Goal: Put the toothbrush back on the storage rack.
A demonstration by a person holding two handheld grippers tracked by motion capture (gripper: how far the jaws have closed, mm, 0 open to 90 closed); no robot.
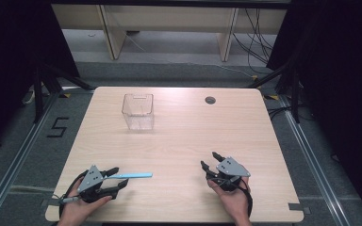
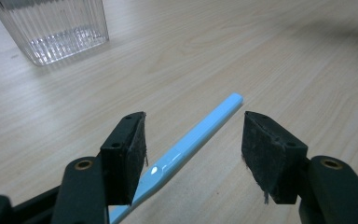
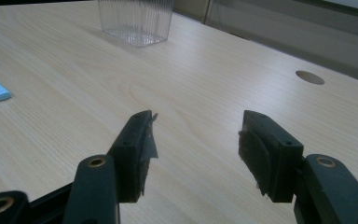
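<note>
my left claw (image 2: 193,156) stands spread around the blue stick (image 2: 191,140) lying low-left on the desk (image 1: 179,141); it looks light, stiff and slick, so i'd pinch mid-length.

A clear ribbed plastic box (image 1: 138,111) is standing on the wooden table (image 1: 179,141), toward eleven o'clock from its middle. A small round hole (image 1: 210,100) is sitting at about one o'clock. Beyond the table, at twelve o'clock, pale wooden furniture (image 1: 169,21), perhaps a bench, is standing on the grey floor (image 1: 179,70).
</note>
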